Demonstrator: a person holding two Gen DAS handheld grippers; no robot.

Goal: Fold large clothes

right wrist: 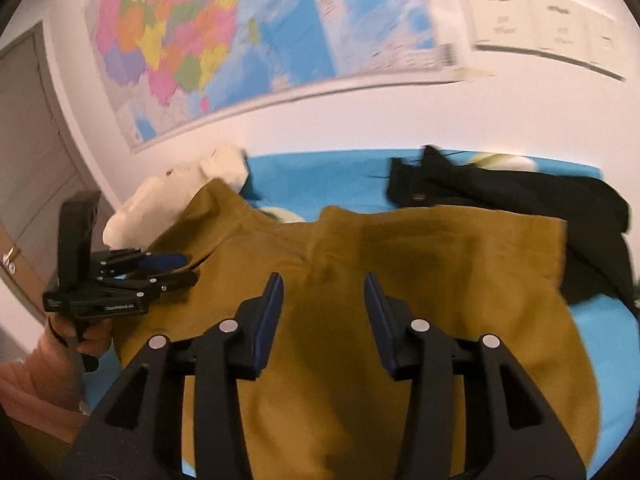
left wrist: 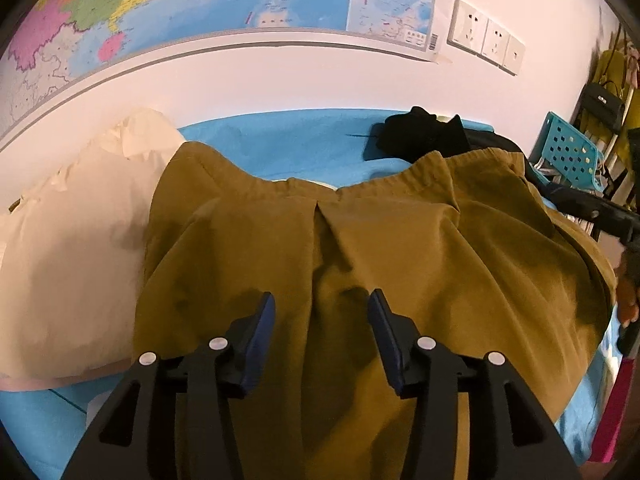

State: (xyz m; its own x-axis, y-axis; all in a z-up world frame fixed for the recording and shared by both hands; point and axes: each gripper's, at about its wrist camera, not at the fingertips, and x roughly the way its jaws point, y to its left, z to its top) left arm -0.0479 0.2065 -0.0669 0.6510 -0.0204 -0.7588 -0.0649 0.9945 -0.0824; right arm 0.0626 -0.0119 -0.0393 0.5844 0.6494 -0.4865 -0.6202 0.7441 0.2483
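A large mustard-brown garment (left wrist: 380,248) with an elastic waistband lies spread on the blue surface (left wrist: 288,140), waistband toward the wall. It also shows in the right wrist view (right wrist: 420,280). My left gripper (left wrist: 322,308) is open and empty, just above the cloth's middle. My right gripper (right wrist: 324,292) is open and empty, over the same cloth. In the right wrist view the left gripper (right wrist: 176,268) shows at the garment's left edge, held by a hand. The right gripper's body (left wrist: 600,216) shows at the right edge of the left wrist view.
A cream-white garment (left wrist: 72,248) lies left of the brown one, partly under it. A black garment (left wrist: 424,132) lies at the back right, also in the right wrist view (right wrist: 520,200). A wall with a map (left wrist: 200,4) and sockets (left wrist: 486,36) stands behind. A teal perforated basket (left wrist: 568,152) is at right.
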